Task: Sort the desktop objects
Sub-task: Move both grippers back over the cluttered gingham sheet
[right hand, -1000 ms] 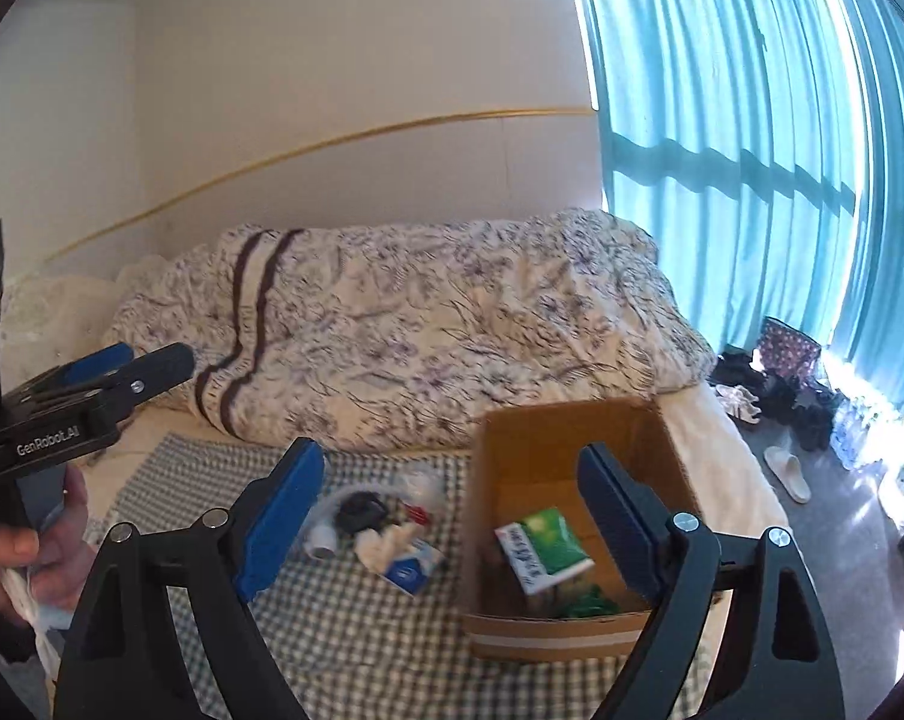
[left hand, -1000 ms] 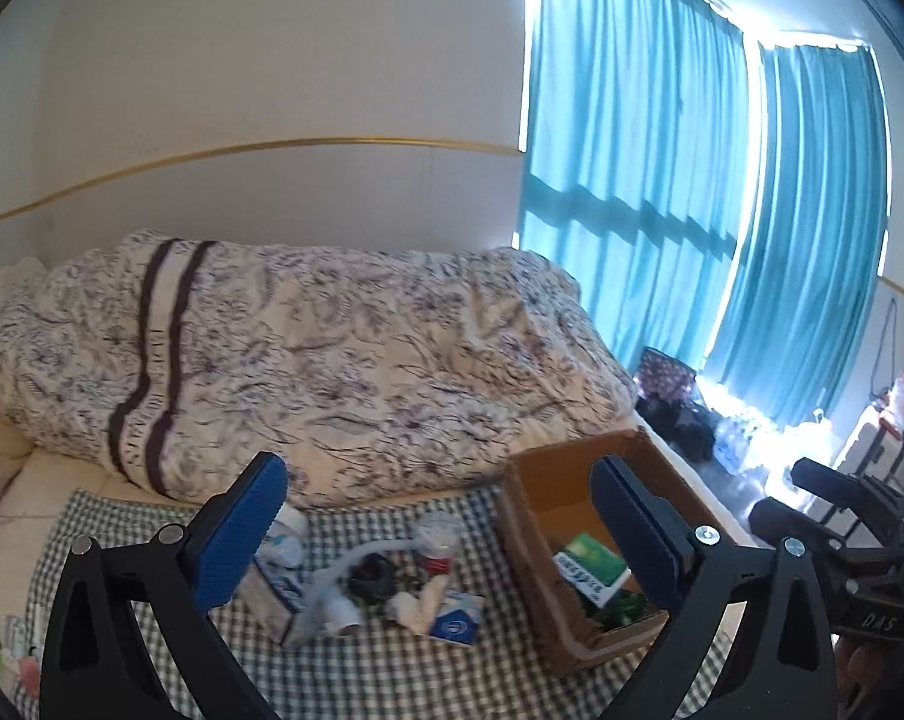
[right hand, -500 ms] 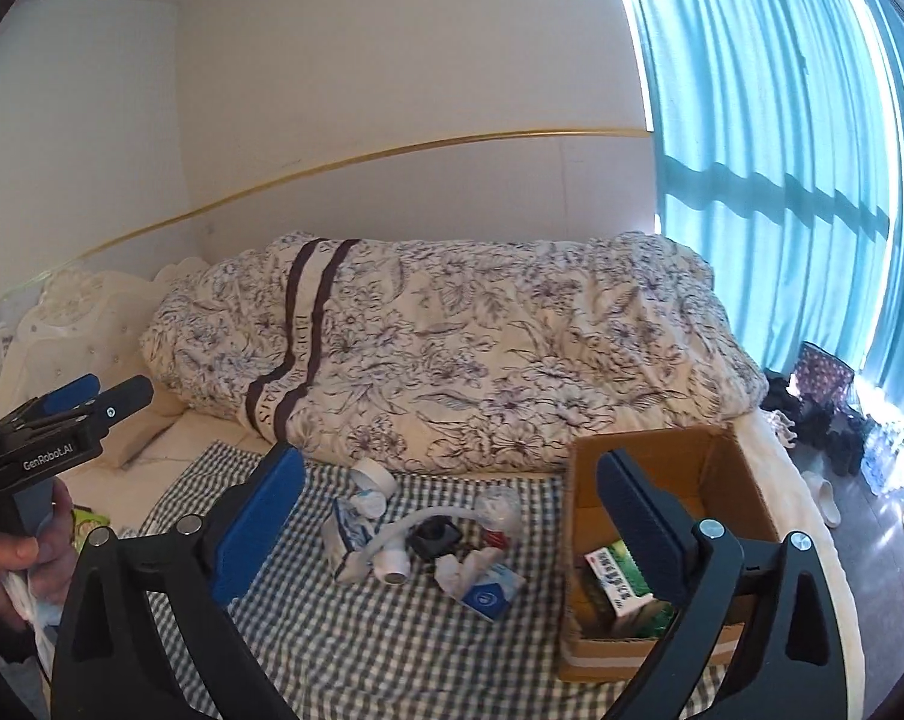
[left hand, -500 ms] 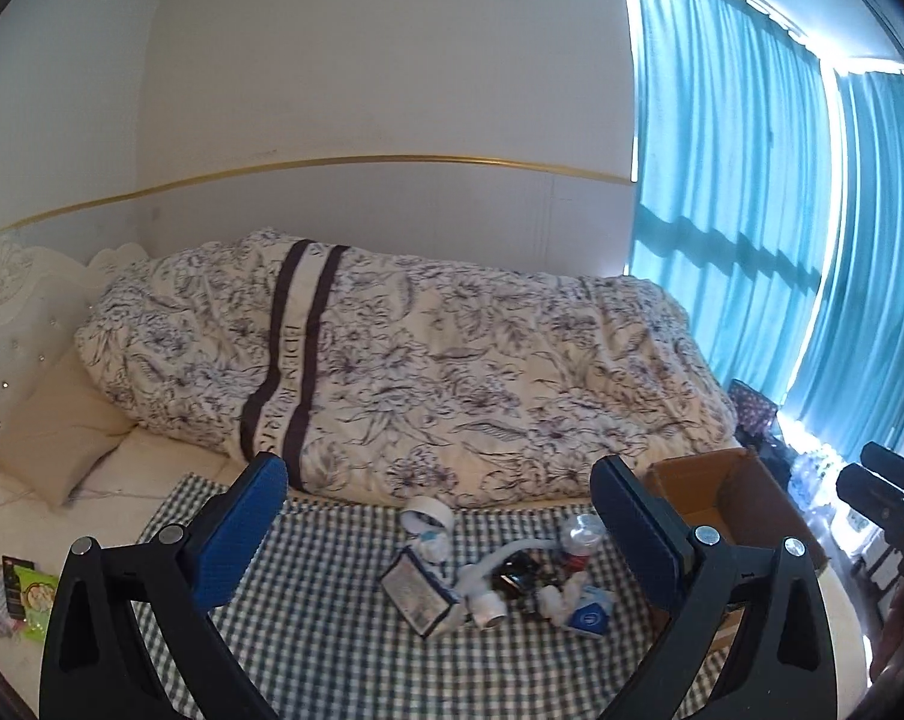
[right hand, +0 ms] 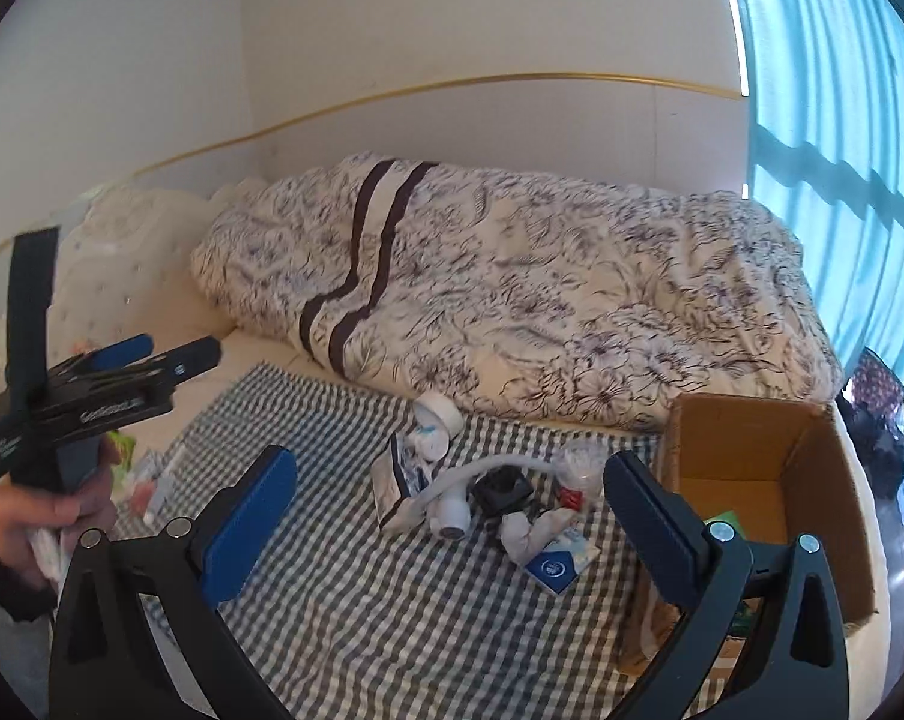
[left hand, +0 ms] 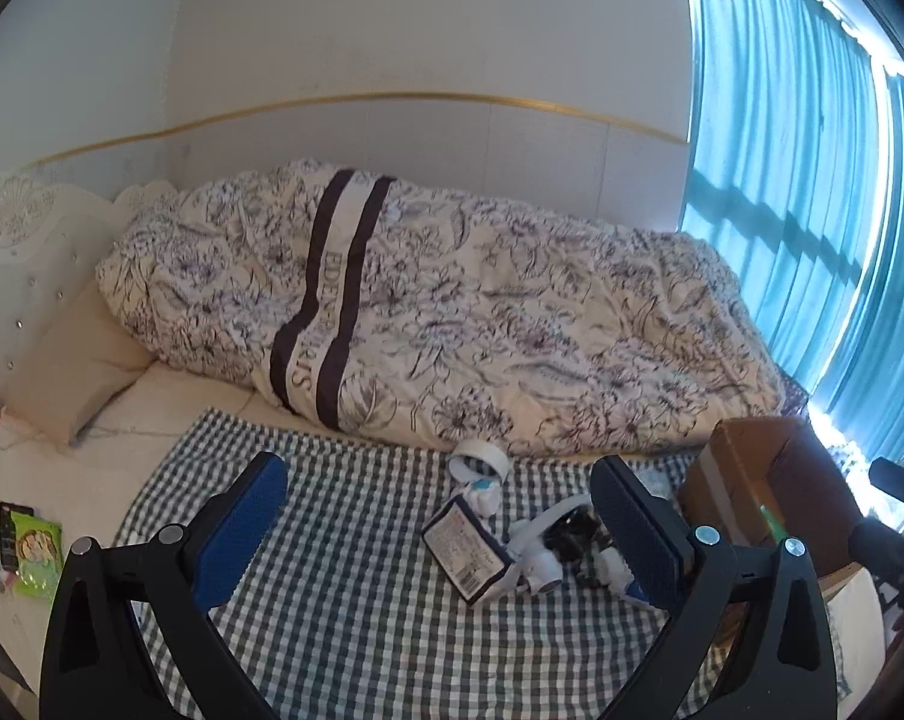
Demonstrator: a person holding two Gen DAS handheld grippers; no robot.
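Note:
A pile of small objects lies on the checked cloth [right hand: 344, 606]: a white tape roll [right hand: 437, 414], a labelled white packet [right hand: 395, 480], a white tube [right hand: 452, 510], a black piece [right hand: 503, 489], a clear cup with a red part [right hand: 578, 468] and a blue-and-white packet [right hand: 557, 564]. An open cardboard box [right hand: 752, 450] stands to their right with a green packet [right hand: 725, 522] inside. My right gripper [right hand: 450, 459] hangs open and empty above the cloth's near side. My left gripper [left hand: 437, 465] is also open and empty, with the tape roll [left hand: 479, 459], packet [left hand: 467, 546] and box [left hand: 752, 480] ahead of it.
A rumpled floral duvet [left hand: 482, 312] fills the bed behind the cloth, with a pillow [left hand: 74, 372] and white headboard [left hand: 20, 252] on the left. Snack packets [left hand: 29, 546] lie at the left edge. Teal curtains [left hand: 812, 210] hang at the right. A hand [right hand: 38, 516] holds the left gripper.
Both views have swung left and drawn back: the box slid toward the right edge and the pile now sits between the fingers. Both grippers stayed open and empty.

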